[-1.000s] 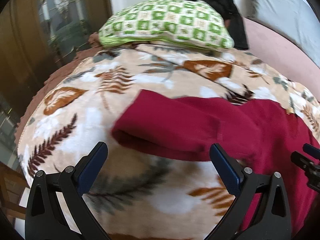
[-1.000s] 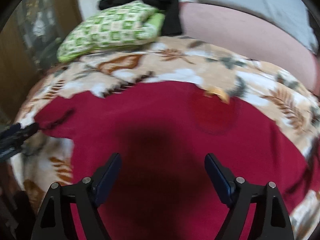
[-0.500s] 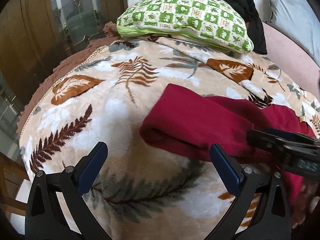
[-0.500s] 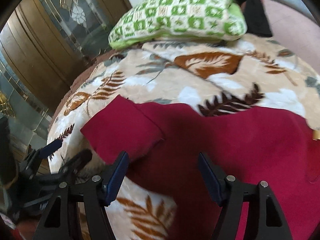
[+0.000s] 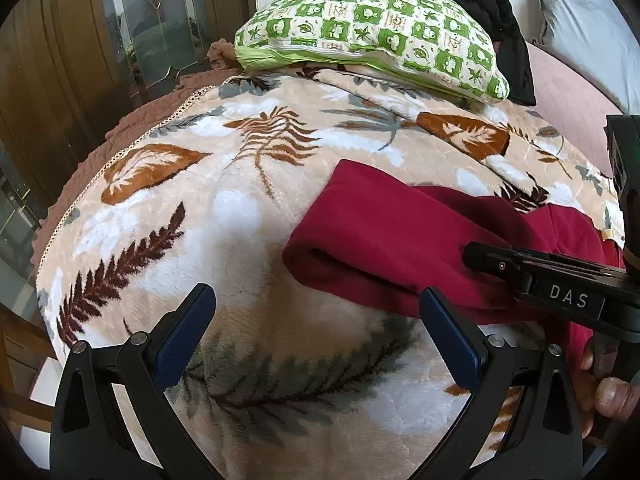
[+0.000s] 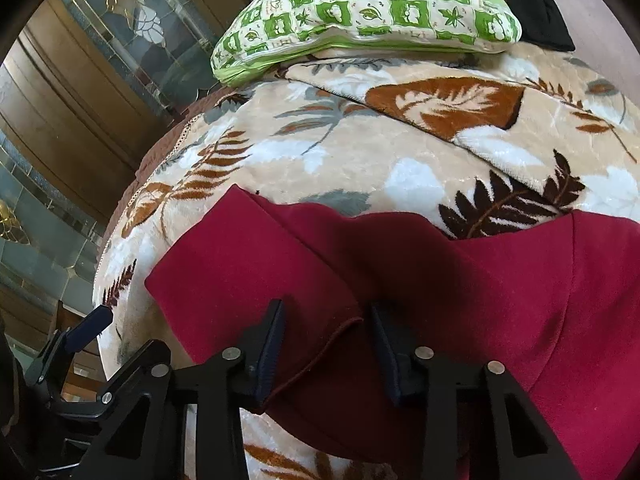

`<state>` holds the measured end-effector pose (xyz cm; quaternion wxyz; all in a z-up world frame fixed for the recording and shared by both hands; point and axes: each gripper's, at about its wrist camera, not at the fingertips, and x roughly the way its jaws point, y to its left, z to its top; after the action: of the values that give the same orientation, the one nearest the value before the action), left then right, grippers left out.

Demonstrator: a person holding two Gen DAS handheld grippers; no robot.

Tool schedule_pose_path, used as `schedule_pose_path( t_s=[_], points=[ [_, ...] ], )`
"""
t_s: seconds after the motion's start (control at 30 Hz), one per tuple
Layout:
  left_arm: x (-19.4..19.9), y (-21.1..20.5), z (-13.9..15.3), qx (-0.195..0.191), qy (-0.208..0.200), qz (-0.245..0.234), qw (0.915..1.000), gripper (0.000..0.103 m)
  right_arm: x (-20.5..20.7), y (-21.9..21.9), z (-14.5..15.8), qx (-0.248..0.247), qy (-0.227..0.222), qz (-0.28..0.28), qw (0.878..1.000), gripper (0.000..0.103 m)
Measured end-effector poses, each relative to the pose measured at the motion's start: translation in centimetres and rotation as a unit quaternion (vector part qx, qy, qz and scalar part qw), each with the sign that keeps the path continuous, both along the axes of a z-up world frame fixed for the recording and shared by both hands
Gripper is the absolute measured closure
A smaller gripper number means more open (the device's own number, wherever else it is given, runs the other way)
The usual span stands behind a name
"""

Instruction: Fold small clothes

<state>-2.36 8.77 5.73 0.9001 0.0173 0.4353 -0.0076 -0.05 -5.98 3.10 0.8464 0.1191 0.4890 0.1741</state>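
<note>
A dark red garment (image 5: 400,248) lies spread on a leaf-patterned fleece blanket (image 5: 224,208) that covers a bed. One sleeve (image 6: 248,272) reaches out to the left over the blanket, its open cuff end turned toward the left wrist camera. In the right wrist view a seam runs across the cloth between the sleeve and the body of the garment.

The right gripper (image 6: 326,344) stands over that seam at the base of the sleeve. Its jaws have just been closing, with the red cloth between them; whether the pads already press on the fabric cannot be told. From the left wrist view the same gripper enters from the right edge — a black arm marked "DAS" — with its tip against the sleeve, and the fingers of the person's hand (image 5: 608,392) show below it.

The left gripper (image 5: 316,336) hangs over bare blanket just beside the cuff, jaws spread wide and holding nothing — its right pad near the sleeve's lower edge.

Beyond the garment a green-and-white checked pillow (image 5: 372,36) rests at the head of the blanket, with black clothing (image 5: 492,12) behind it.
</note>
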Motion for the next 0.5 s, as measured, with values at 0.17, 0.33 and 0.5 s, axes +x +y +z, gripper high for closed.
schedule_pose_path(
  t_s=[0.17, 0.33, 0.5],
  points=[
    [-0.1, -0.3, -0.1, 0.005, 0.0, -0.002, 1.0, 0.001, -0.3, 0.0, 0.2, -0.007, -0.014, 0.002, 1.0, 0.08],
    [-0.1, -0.3, -0.1, 0.004, -0.002, -0.001, 1.0, 0.001, -0.9, -0.3, 1.3, 0.001, -0.036, 0.001, 0.999, 0.093],
    [-0.2, -0.3, 0.1, 0.003, -0.003, 0.0, 1.0, 0.001, -1.6, -0.7, 3.4, 0.006, -0.066, -0.002, 0.998, 0.096]
  ],
)
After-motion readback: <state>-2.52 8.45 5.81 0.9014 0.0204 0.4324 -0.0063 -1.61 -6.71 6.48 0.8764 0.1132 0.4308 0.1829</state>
